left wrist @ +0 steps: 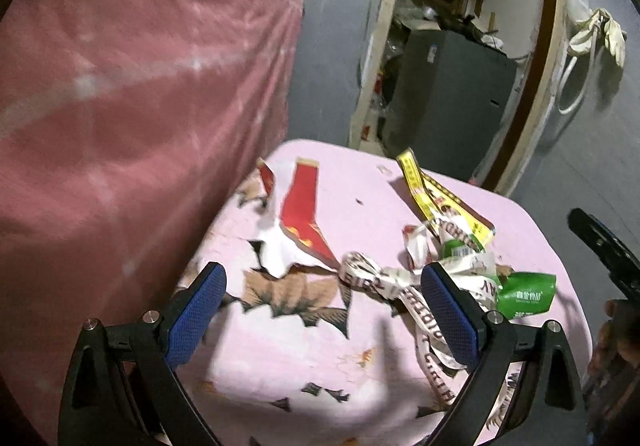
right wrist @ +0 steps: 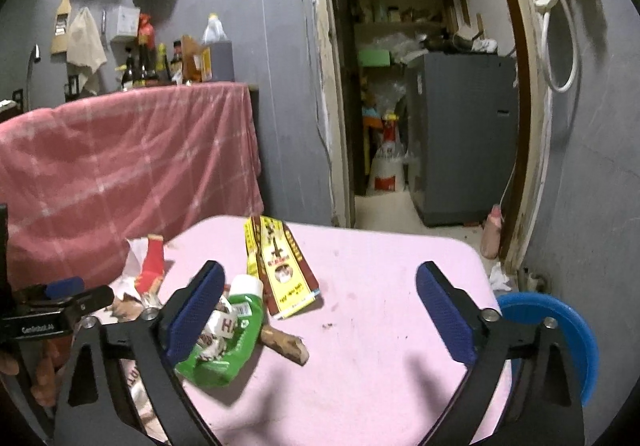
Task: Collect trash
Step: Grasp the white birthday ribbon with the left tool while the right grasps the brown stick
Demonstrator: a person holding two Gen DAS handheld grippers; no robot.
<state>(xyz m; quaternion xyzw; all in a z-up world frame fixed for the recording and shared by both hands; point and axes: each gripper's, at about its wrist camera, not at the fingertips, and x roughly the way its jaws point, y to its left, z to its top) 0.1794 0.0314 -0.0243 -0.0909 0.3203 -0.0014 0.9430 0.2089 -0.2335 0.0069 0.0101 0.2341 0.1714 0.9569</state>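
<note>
On the pink table (right wrist: 380, 258), trash is lying in a loose cluster: a torn red wrapper (left wrist: 300, 202) toward the pink draped cloth (left wrist: 132, 86), a yellow packet (right wrist: 280, 266) further back, a green pouch (right wrist: 228, 342) tangled with a crumpled printed paper strip (left wrist: 384, 278), and a brown scrap (right wrist: 286, 342) beside the pouch. The left gripper (left wrist: 324, 310) is hovering with jaws spread wide, gripping nothing. The right gripper (right wrist: 320, 310) is likewise standing wide apart and empty. A blue bin (right wrist: 568, 330) is sitting beyond the table's right edge.
</note>
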